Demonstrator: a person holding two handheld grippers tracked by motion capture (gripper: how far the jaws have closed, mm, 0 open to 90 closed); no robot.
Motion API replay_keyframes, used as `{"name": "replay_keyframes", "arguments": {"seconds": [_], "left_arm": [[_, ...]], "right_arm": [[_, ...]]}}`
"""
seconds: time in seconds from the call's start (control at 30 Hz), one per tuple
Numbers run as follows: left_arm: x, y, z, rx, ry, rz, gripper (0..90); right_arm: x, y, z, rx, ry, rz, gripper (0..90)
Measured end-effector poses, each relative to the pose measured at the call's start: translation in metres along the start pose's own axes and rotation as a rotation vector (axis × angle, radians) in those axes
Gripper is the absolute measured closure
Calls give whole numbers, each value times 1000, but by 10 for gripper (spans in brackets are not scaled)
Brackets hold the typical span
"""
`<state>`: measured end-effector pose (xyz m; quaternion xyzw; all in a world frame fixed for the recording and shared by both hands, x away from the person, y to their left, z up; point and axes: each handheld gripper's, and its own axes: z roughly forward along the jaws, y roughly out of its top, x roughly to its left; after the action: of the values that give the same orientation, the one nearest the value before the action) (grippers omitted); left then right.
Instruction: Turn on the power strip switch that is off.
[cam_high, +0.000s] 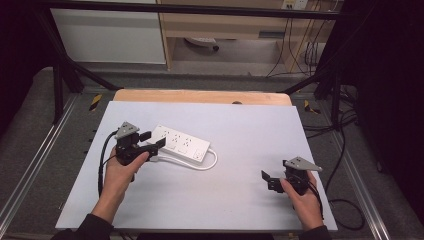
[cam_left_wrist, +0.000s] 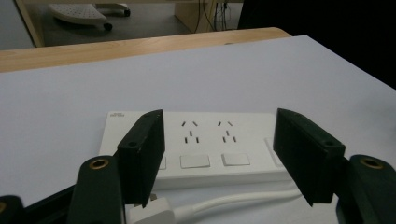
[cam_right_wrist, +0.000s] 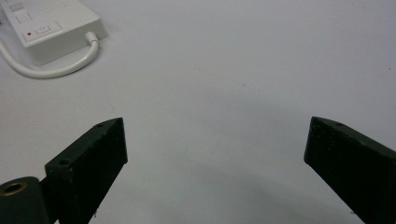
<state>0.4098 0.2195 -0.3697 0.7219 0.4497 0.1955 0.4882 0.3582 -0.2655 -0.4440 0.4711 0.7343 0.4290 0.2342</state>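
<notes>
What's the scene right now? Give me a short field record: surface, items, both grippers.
surface: white board on a wooden table
item: white power strip, lying flat, left of centre
cable: white cord looping along the strip's near side
left gripper: open, jaws at the strip's left end, holding nothing
right gripper: open, over bare board at the right, well apart from the strip

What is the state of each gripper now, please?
Left gripper: open, holding nothing, at the power strip.
Right gripper: open, holding nothing, over the bare table.
</notes>
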Motion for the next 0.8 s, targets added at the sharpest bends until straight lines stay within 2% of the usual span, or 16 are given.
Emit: {"name": "replay_keyframes", "arguments": {"seconds": [0.17, 0.33, 0.6, 0.8], "left_arm": [[1, -1, 5, 13, 50, 2, 435], [2, -1, 9, 16, 68, 5, 557], [3, -2, 12, 19, 45, -2, 737], [7, -3, 16, 38, 34, -9, 819]], "right_arm": [[-1, 0, 0, 3, -4, 8, 62], [-2, 0, 1, 2, -8, 5, 60], [-2, 0, 0, 1, -8, 5, 59], [-2, 0, 0, 1, -7, 8, 59]]}}
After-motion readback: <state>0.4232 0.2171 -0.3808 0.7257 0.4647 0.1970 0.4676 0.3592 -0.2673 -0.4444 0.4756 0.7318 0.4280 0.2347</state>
